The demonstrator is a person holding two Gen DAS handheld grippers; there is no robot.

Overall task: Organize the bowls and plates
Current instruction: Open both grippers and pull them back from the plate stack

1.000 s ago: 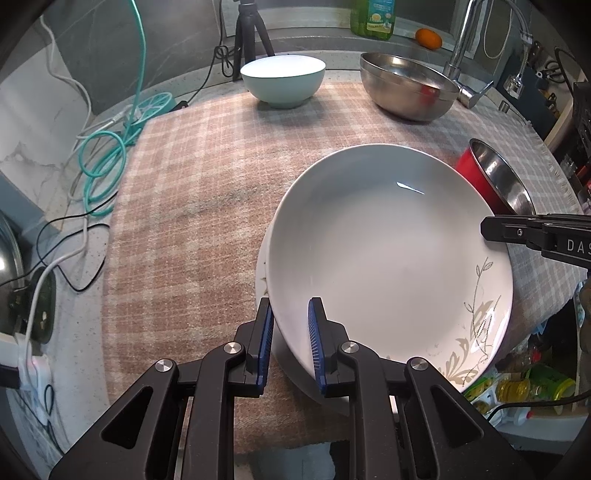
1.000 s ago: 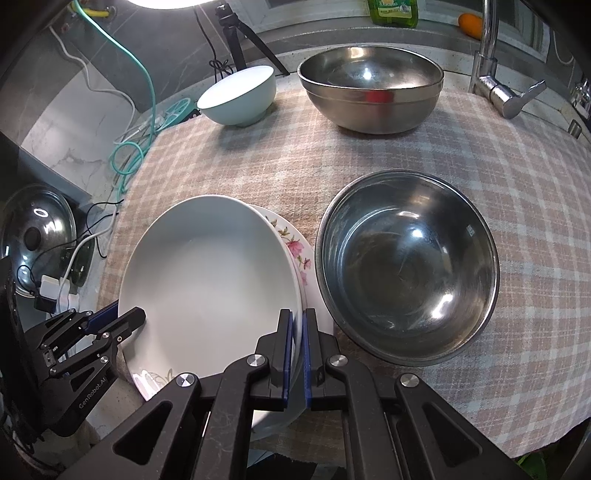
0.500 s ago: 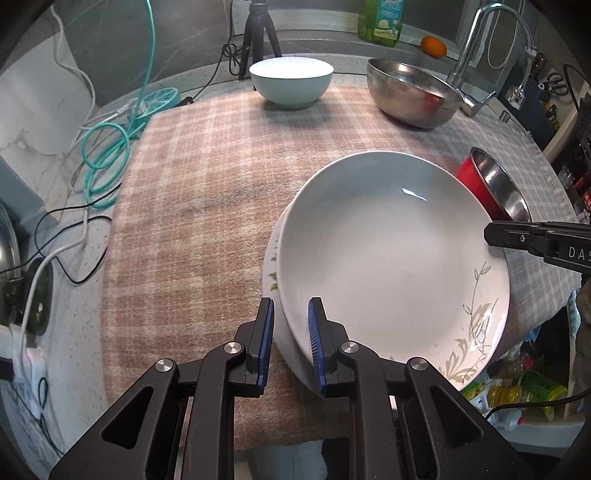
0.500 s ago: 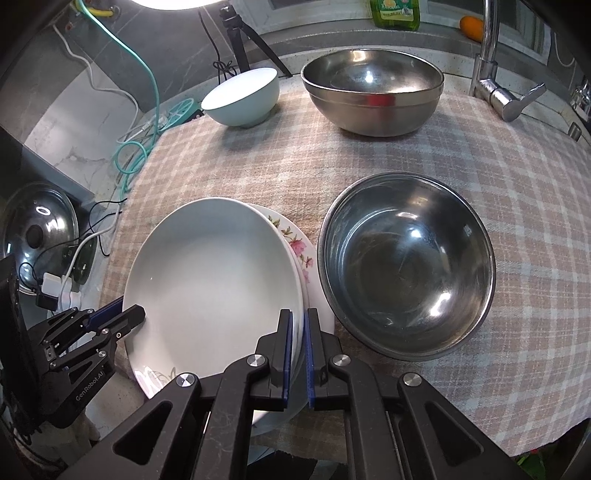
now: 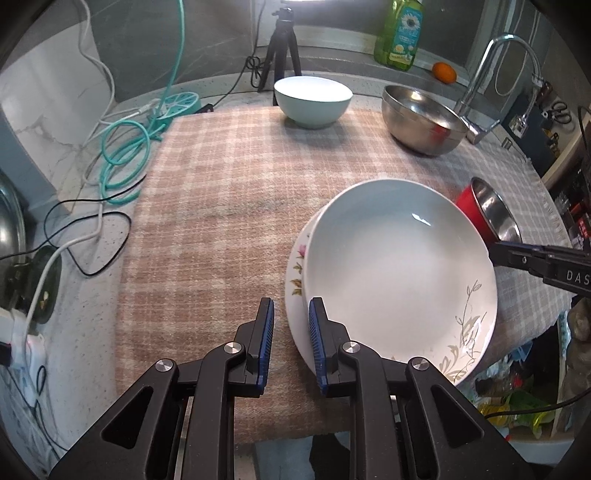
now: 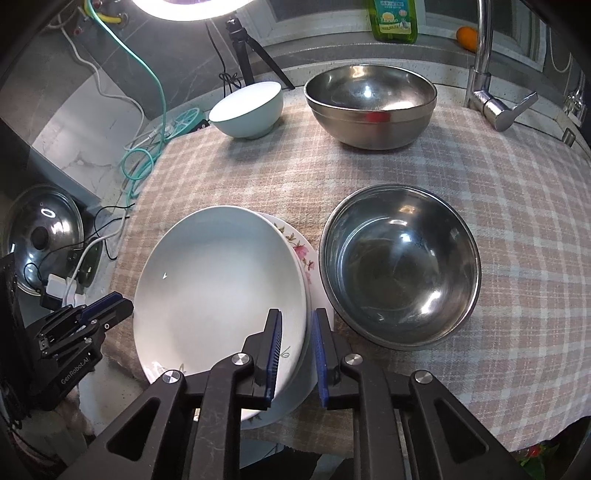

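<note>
A white deep plate (image 5: 399,273) (image 6: 218,288) with a grey leaf print lies on a floral plate (image 5: 297,273) (image 6: 301,254) near the front of the checked cloth. My right gripper (image 6: 297,332) (image 5: 496,253) is at the white plate's right rim. Its jaws are opening, with the rim between them and the pads off it. My left gripper (image 5: 291,332) (image 6: 118,306) stands just off the plates' left edge, narrowly open and holding nothing. A steel bowl (image 6: 399,273) with a red outside (image 5: 469,203) sits right of the plates.
A large steel bowl (image 6: 369,107) and a pale teal bowl (image 6: 247,110) stand at the back of the cloth. A tap (image 6: 484,85), a soap bottle (image 5: 400,33), a tripod and cables are behind and to the left. A pot lid (image 6: 40,236) lies at the left.
My right gripper's jaws have parted off the white plate's rim. My left gripper has drawn back to the left, off the plate's edge, and more of the floral plate shows.
</note>
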